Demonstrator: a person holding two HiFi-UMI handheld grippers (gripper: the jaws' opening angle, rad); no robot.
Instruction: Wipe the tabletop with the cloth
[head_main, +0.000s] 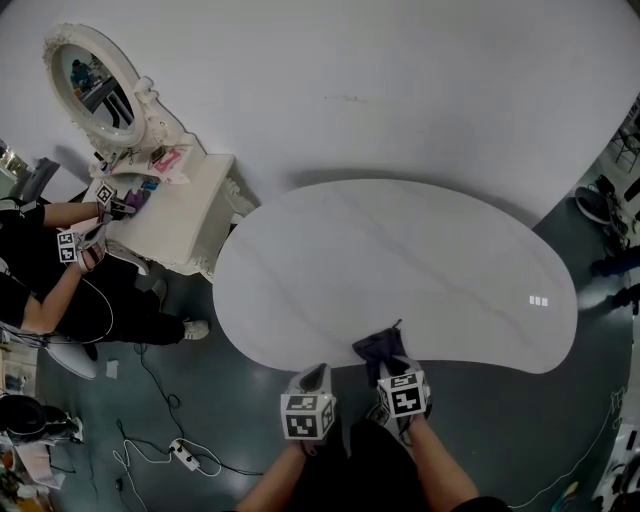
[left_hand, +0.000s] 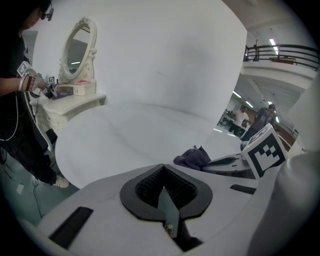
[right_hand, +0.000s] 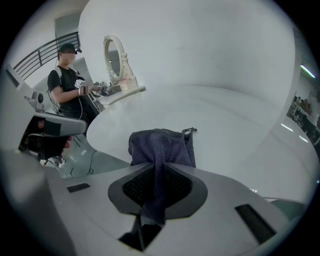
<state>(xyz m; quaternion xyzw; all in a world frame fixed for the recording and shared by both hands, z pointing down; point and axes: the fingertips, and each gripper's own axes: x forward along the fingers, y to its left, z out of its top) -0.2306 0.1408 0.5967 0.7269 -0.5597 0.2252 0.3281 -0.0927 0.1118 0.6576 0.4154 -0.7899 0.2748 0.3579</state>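
A dark blue-grey cloth lies bunched at the near edge of the white kidney-shaped tabletop. My right gripper is shut on the cloth, which hangs out of the jaws onto the table. My left gripper hovers just off the table's near edge, to the left of the cloth. Its jaws meet at the tips with nothing between them. In the left gripper view the cloth and the right gripper show to the right.
A white vanity dresser with an oval mirror stands left of the table. A person works there with other grippers. Cables and a power strip lie on the dark floor at lower left.
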